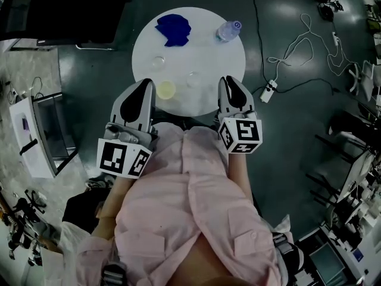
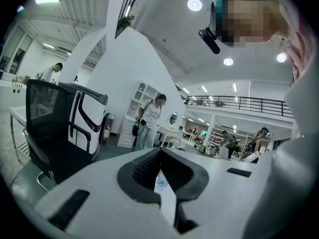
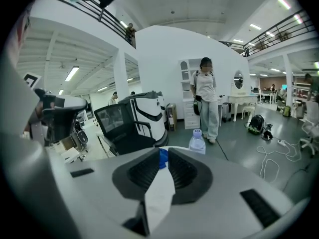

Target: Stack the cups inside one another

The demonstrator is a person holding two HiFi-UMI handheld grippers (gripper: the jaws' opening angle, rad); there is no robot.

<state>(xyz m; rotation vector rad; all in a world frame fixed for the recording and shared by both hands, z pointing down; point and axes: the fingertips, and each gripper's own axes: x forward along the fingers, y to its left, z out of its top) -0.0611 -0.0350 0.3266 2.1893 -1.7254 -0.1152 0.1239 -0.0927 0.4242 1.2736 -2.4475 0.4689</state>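
Head view showed the left gripper (image 1: 146, 85) and right gripper (image 1: 230, 82) both closed up empty, yellow cup (image 1: 166, 89) just right of the left jaws, a clear cup (image 1: 193, 78) between both pairs, third cup (image 1: 158, 60) further ahead, all unstacked.

Cups (image 1: 166, 89) on table (image 1: 205, 55), cloth (image 1: 173, 28), bottle (image 1: 228, 31) behind

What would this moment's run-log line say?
stage: no cup picked yet | left gripper: shut, empty | right gripper: shut, empty | cups: yellow cup, near clear cup, far clear cup standing apart on table
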